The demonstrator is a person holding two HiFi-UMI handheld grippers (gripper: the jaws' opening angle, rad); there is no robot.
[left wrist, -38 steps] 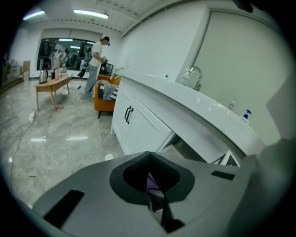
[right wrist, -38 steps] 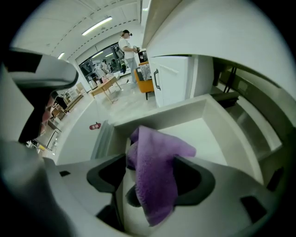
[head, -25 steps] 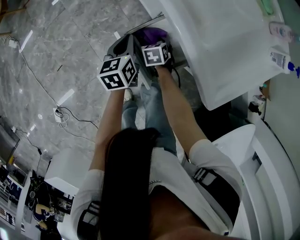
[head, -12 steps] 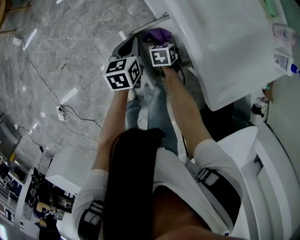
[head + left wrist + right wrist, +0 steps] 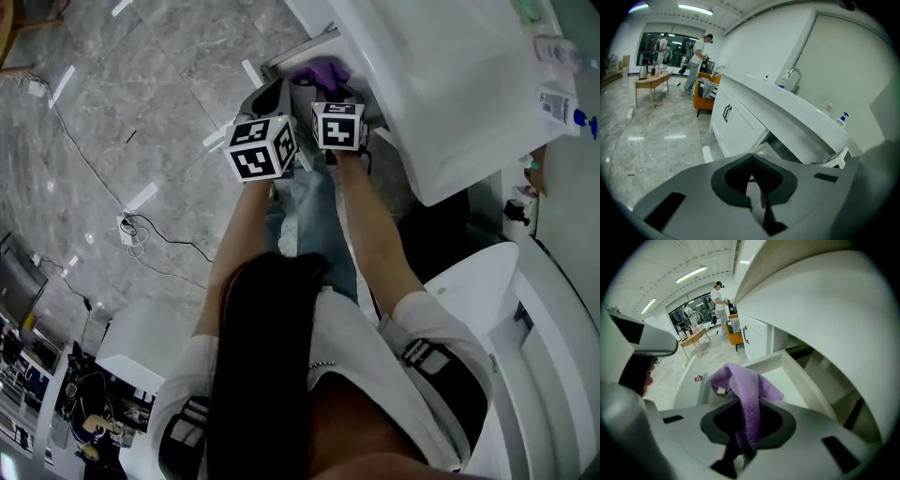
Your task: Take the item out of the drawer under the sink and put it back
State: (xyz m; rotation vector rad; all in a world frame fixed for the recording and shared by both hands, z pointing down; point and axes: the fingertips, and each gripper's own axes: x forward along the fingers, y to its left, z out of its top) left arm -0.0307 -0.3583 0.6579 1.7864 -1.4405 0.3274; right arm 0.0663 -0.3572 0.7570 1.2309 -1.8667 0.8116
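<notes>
Jaws of the right gripper (image 5: 742, 448) have just been closing and are pinched on a fold of the purple cloth (image 5: 745, 390). The cloth is draped over them at the centre of the frame, above the open drawer (image 5: 797, 380). It is judged to be light, soft and limp. A bunched fold is best taken hold of, since loose ends are likely to sag and drag on the drawer's rim. Jaws of the left gripper (image 5: 752, 183) are pressed together, with nothing held.

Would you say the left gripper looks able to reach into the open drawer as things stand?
Probably yes: the drawer stands open just ahead of the left gripper, with nothing seen between them.
</notes>
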